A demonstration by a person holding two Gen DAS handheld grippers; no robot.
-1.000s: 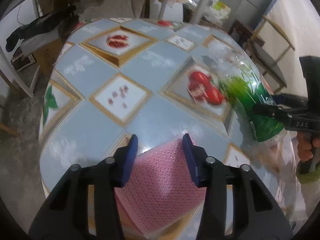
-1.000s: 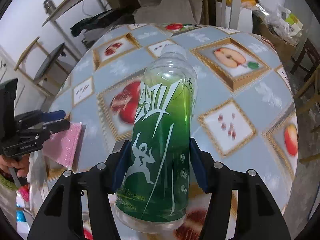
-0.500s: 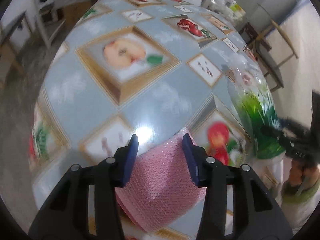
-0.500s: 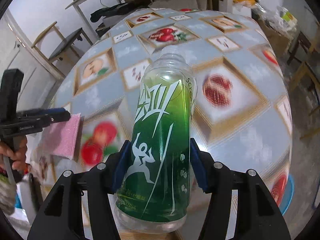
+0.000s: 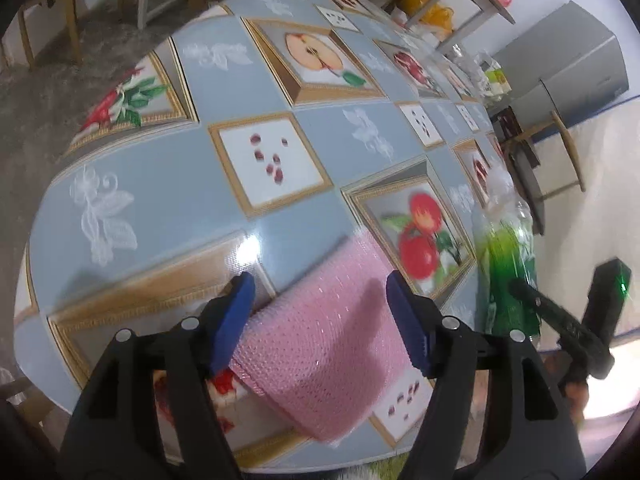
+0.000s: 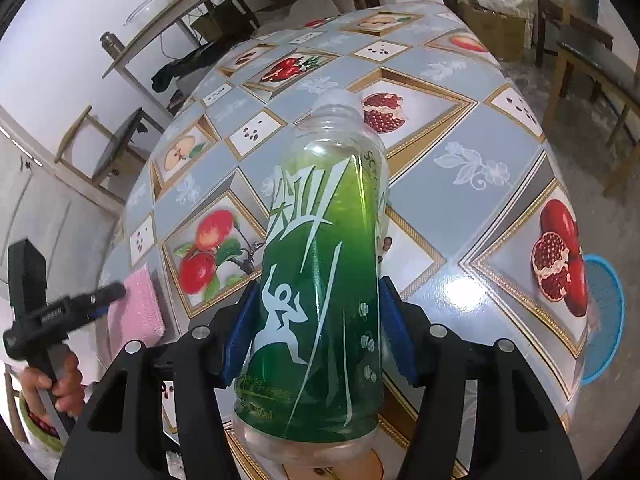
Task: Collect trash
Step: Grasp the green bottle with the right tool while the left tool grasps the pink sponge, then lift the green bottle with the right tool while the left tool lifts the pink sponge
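Right gripper [image 6: 316, 328] is clamping the green bottle [image 6: 320, 280] near its base, neck pointing away over the table [image 6: 480, 128]. Left gripper [image 5: 324, 320] jaws are opening, pink mesh pad [image 5: 320, 340] lying between them, pads no longer pressing it. Blue basket [image 6: 604, 320] sitting beyond the table edge.

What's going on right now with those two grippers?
Left gripper jaws opening, pink mesh sheet between them, pads off it. Right gripper clamped on empty green-label plastic bottle. Both over fruit-print table; nothing in the way.
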